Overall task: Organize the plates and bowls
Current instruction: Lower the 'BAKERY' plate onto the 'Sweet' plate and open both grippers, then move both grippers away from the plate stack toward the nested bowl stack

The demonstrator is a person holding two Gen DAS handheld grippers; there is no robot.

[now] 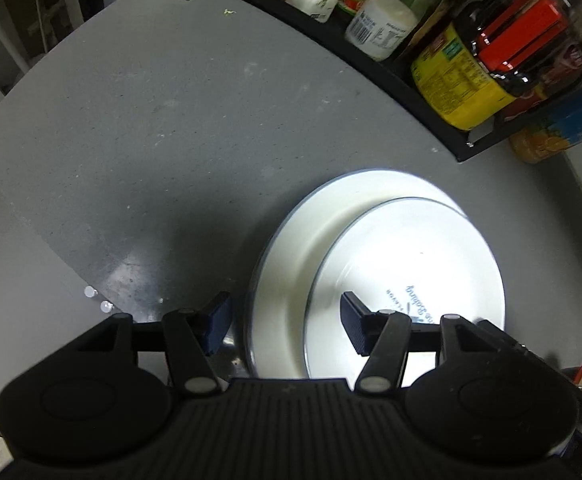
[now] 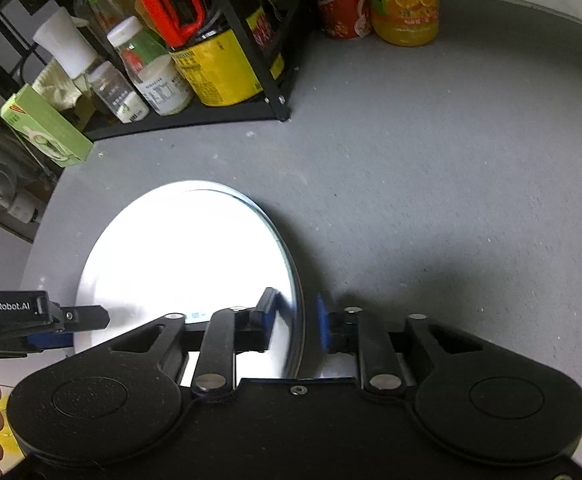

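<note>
A large white plate lies on the grey table, with a smaller white plate with blue lettering resting on it. My left gripper is open, its jaws astride the large plate's left rim, one finger over the small plate. In the right wrist view the plates glare white. My right gripper is open, its jaws astride the plate's right rim. The left gripper shows at the plate's left edge.
A black rack with jars and bottles stands behind the plates and shows in the right wrist view. A green box sits by it. A red can and juice bottle stand at the back.
</note>
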